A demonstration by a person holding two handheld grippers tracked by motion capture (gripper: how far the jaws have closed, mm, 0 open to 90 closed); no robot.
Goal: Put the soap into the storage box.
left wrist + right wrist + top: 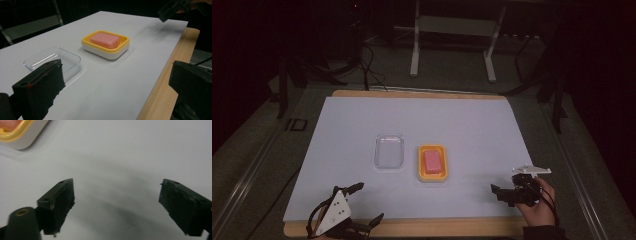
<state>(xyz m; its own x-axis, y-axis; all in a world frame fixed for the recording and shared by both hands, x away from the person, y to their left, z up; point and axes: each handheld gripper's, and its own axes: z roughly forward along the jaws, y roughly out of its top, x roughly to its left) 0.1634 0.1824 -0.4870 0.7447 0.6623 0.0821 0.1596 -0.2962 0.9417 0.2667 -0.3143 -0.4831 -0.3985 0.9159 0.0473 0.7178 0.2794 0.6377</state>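
A pink soap bar (432, 161) lies in a yellow and white soap dish (421, 165) in the middle of the white sheet; in the left gripper view the soap bar (105, 40) and its dish (107, 52) are ahead. Just left of the dish sits a clear, empty plastic tray (389, 151), (53, 58). My left gripper (367, 204), (117, 67) rests open at the front left edge, holding nothing. At the front right, a hand holds my right gripper (499, 192), (117, 183) low over the bare sheet, jaws wide apart. A corner of the dish (15, 137) shows in its view.
The white sheet (462, 120) covers a wooden table (422, 227), whose wood shows at the front and back edges. Beyond the table stand a white metal frame (452, 30) and cables on a dark floor. The other gripper (172, 8) shows far off in the left gripper view.
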